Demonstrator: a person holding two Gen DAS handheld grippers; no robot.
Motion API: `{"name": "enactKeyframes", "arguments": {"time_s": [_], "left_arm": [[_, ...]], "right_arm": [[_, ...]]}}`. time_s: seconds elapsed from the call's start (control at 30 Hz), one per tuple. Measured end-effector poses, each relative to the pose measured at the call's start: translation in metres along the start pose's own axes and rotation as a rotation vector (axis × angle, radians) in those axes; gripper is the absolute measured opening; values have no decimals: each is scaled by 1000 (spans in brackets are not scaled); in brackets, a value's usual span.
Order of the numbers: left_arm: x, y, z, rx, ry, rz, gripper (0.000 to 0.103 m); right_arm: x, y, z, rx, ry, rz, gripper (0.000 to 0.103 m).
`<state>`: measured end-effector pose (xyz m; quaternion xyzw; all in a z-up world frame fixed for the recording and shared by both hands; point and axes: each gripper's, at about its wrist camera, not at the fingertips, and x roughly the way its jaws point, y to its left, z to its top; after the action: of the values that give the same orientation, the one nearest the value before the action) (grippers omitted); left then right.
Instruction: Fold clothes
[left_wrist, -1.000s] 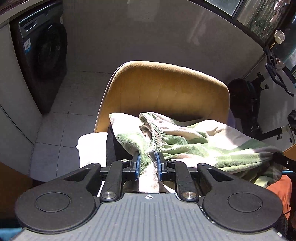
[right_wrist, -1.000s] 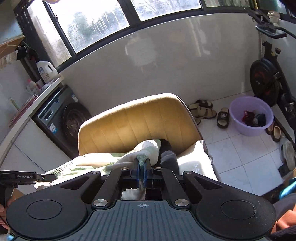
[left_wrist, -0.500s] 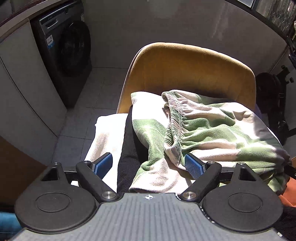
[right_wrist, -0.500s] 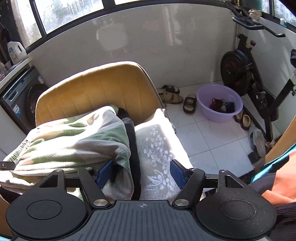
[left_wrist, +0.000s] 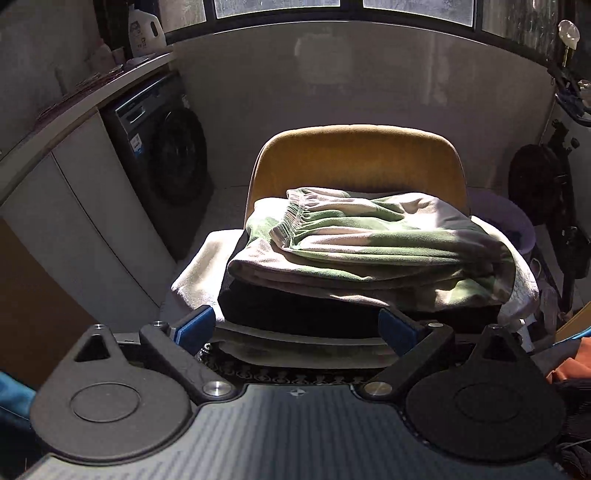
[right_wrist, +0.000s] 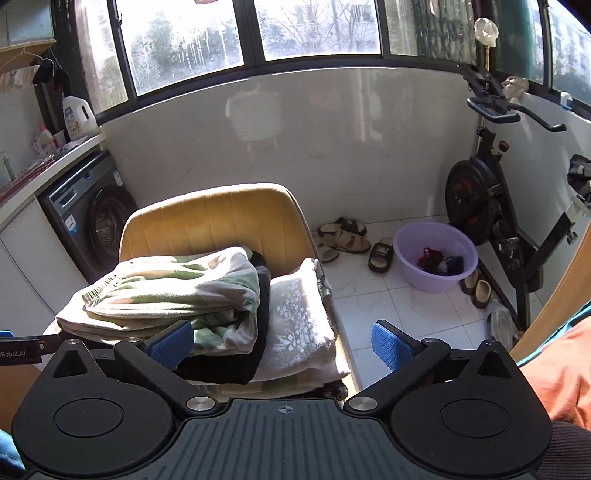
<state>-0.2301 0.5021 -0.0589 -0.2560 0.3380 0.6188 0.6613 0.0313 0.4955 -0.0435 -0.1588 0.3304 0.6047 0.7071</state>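
Nearest, the left gripper (left_wrist: 297, 328) has its fingers spread wide, holding nothing, level with the chair's front edge. The right gripper (right_wrist: 282, 341) is likewise spread and empty. Beyond, the folded green-and-cream garment (left_wrist: 369, 243) tops a dark folded piece (left_wrist: 332, 314) on the mustard chair (left_wrist: 354, 158). Bare floor tiles (right_wrist: 399, 314) lie at 3 o'clock; a purple basin (right_wrist: 436, 258) stands farther at 2 o'clock.

Chair back (left_wrist: 354, 155) blocks behind – front open.
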Motion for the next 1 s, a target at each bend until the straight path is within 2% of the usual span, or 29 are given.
{"name": "enactKeyframes", "arguments": {"time_s": [0.17,0.47,0.67,0.9,1.0], "left_arm": [[-51,-14,-43,-38,5,-17,100],[-118,-16,-108,-102,20,21,101],[-147,-9,-125,-94,-2,39,101],[-169,10,-129,-54,-31,-22,101],[-175,24,-134,-30,-27,-50,101]], "right_arm": [[-51,-10,-20,-27,-12,11,102],[-110,-8,-59,-101,8,70,102],[-140,4,-78,-122,9,70,102],[-180,25,-90,-104,-46,24,102],[-194,39,-97,-70,-40,-6,102]]}}
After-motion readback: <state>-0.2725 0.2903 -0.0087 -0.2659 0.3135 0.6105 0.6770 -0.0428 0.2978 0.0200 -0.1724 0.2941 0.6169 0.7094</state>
